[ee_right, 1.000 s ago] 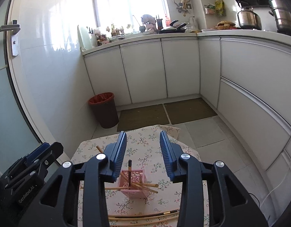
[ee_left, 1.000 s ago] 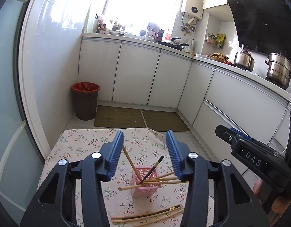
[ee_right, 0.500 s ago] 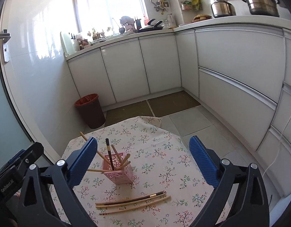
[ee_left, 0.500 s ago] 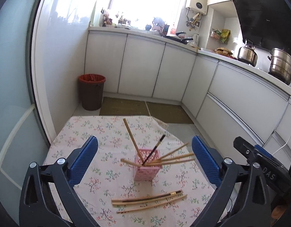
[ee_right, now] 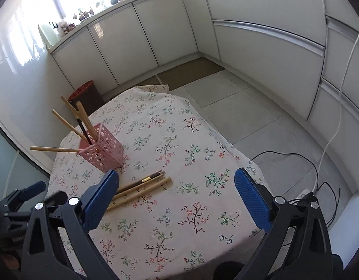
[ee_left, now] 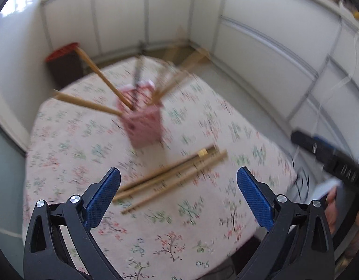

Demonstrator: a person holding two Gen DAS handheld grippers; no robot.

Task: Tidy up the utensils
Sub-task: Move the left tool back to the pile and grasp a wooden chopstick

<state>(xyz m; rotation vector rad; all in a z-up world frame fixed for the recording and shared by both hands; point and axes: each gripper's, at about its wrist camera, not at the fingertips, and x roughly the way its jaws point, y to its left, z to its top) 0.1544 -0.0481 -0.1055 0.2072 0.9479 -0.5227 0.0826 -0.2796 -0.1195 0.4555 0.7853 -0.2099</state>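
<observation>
**Both grippers wide over loose chopsticks**

Left gripper (ee_left: pixel 178 191): jaws spread wide, holding nothing, hovering above the near part of the table with blue pads (ee_left: pixel 102 197) on either side of the view. Between and just beyond the fingertips, loose chopsticks (ee_left: pixel 172 175) lying flat in a bundle on the floral tablecloth (ee_left: pixel 69 154), side by side, running diagonally; left view blurred, so exact count hard to tell. Farther on, pink perforated holder (ee_left: pixel 143 126) standing on the cloth, several chopsticks (ee_left: pixel 102 79) leaning out of it at different angles, one of them dark. Off to the right edge, black body of the other gripper, partly visible.

Right gripper (ee_right: pixel 176 191): also gaping wide, empty, above the near edge of the table. Same loose chopsticks (ee_right: pixel 139 190) just beside its left pad (ee_right: pixel 101 199), apart from it as far as can be seen. Pink holder (ee_right: pixel 103 152) near the table's left side, close to the loose bundle but not touching. Beyond the table: red-rimmed bin (ee_right: pixel 86 94), white cabinets (ee_right: pixel 137 37), tiled floor (ee_right: pixel 254 114) with black cables (ee_right: pixel 303 165).
</observation>
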